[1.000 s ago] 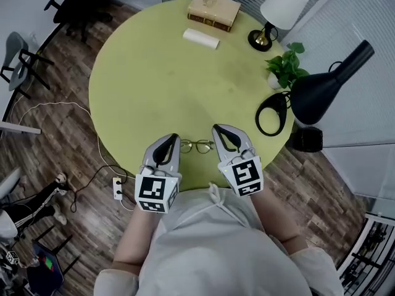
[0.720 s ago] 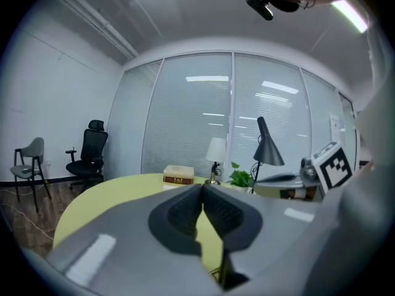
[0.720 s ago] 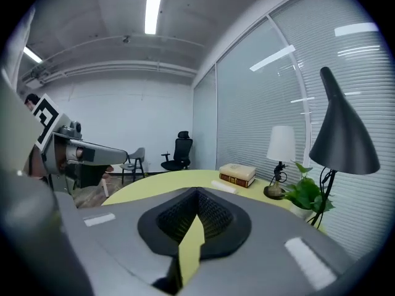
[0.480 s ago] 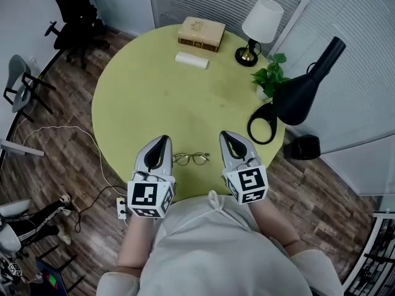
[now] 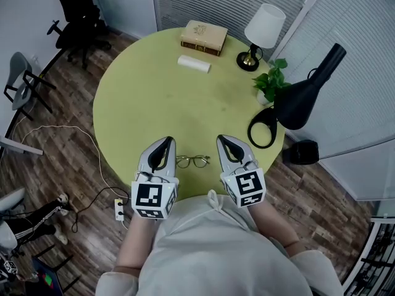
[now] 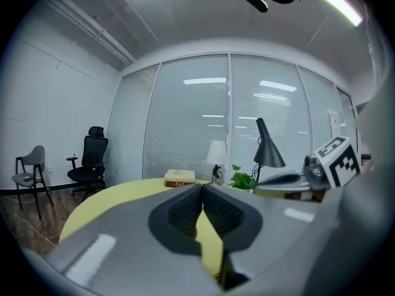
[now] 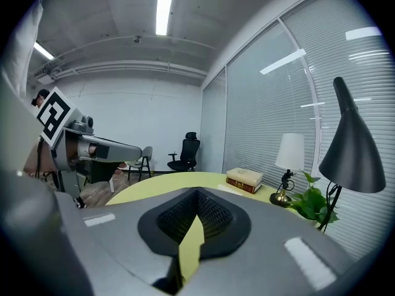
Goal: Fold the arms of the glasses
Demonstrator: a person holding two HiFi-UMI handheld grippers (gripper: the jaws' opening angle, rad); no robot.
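Observation:
A pair of thin-rimmed glasses (image 5: 192, 161) lies on the round yellow-green table (image 5: 154, 103), close to its near edge. Their arms are too small to make out. My left gripper (image 5: 166, 142) hovers just left of the glasses and my right gripper (image 5: 220, 140) just right of them; neither touches them. In the left gripper view the left gripper (image 6: 202, 187) has its jaws together with nothing between them. The right gripper view shows the right gripper (image 7: 197, 193) the same way. Both point across the table, slightly downward.
At the table's far side lie a book (image 5: 203, 37) and a white roll (image 5: 194, 63). A white-shaded lamp (image 5: 262, 32), a potted plant (image 5: 271, 86) and a black desk lamp (image 5: 296, 103) stand along the right rim. An office chair (image 5: 77, 11) and a power strip (image 5: 118, 205) are on the floor.
Both grippers have risen off the table beside the glasses and stand a little farther from them. The glasses have not moved.

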